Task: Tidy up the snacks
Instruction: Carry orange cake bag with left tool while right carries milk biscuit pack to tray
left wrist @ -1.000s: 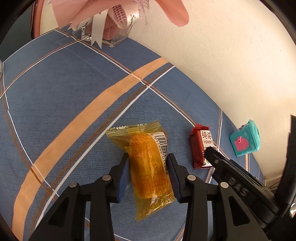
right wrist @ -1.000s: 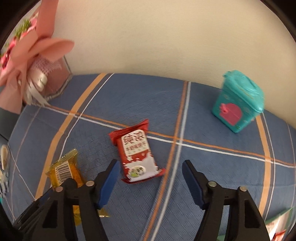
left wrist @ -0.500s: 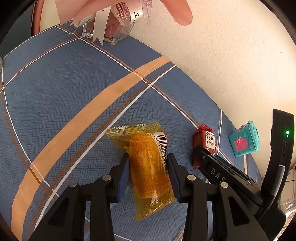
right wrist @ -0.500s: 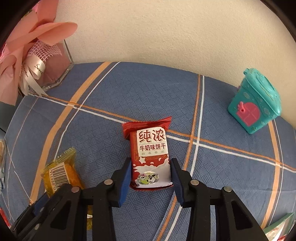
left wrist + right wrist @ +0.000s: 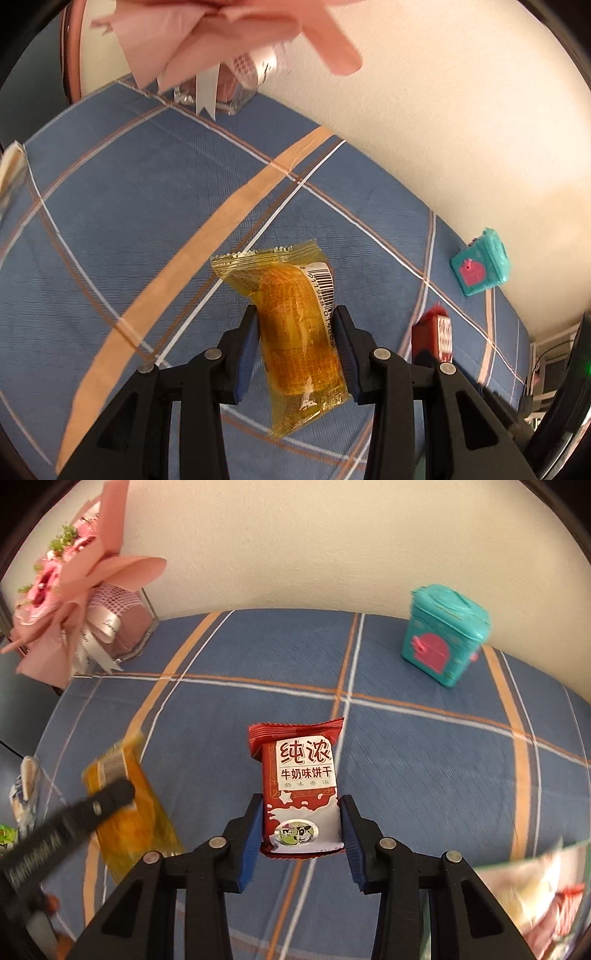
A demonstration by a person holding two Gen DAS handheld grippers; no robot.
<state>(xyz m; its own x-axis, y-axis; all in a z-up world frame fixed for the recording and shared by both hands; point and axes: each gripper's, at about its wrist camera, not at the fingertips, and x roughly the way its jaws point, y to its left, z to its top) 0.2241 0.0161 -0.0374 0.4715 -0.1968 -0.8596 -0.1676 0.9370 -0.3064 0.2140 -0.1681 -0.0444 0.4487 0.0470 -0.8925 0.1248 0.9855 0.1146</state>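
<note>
My left gripper point(image 5: 295, 345) is pinching the yellow pack point(image 5: 295, 325) across its short width, blue pads flat against both sides. The pack's long axis runs straight out along the fingers, barcode end and crimped seal pointing away from me, the other end hanging back between the arms. It looks lifted clear of the cloth point(image 5: 147, 206), though I can't be sure of the gap from this view.

My right gripper point(image 5: 301, 825) has the red pack point(image 5: 299, 786) clamped the same way: pads on its two long edges near the lower end, long axis in line with the fingers, printed face up toward the camera. Its jaws have just closed onto the pack, which sits between them now.

So both snacks are in hand, each lying lengthwise ahead of its fingers. Whichever way I turn a wrist, the free end leads, and I judge that is what the placing will turn on.

Outward from there: the teal box point(image 5: 443, 635) stands upright by the wall, well apart and to the right of the red pack, so the right hand is nearer it. Its lid looks closed; I can't see anything inside. At the lower right edge of the right view there is a blurred heap of packets point(image 5: 535, 897); whether a tray holds them I cannot tell. The bouquet point(image 5: 74, 587) sits at far left by the wall.
</note>
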